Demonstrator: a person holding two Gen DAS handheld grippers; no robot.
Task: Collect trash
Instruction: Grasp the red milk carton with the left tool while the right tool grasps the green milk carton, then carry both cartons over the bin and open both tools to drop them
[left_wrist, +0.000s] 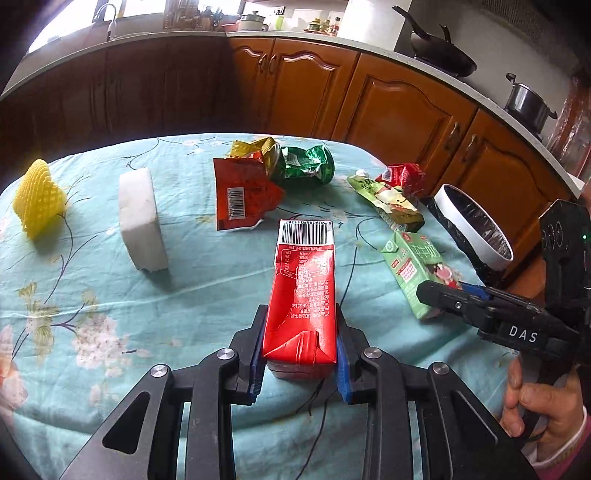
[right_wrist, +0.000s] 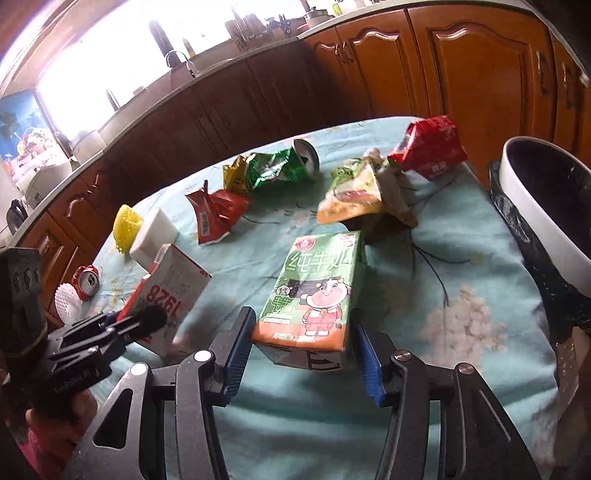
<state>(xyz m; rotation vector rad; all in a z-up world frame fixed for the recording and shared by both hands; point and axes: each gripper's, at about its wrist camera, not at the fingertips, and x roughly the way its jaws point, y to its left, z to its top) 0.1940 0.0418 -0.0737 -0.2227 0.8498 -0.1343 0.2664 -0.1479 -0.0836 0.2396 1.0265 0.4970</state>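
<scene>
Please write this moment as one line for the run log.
left claw: shut on red carton | right claw: around green carton, pads not pressing | bin: right of table | stage: grasping

Floral tablecloth (left_wrist: 92, 295), wooden cabinets (left_wrist: 399, 110), wok (left_wrist: 439, 51), steel pot (left_wrist: 526, 103)

Black tools (left_wrist: 301, 354), blue pads, pink sleeve (left_wrist: 561, 458)

Daylight from blown-out window (right_wrist: 110, 62), fisheye-bent dark corners; right wrist view slightly blurred
</scene>
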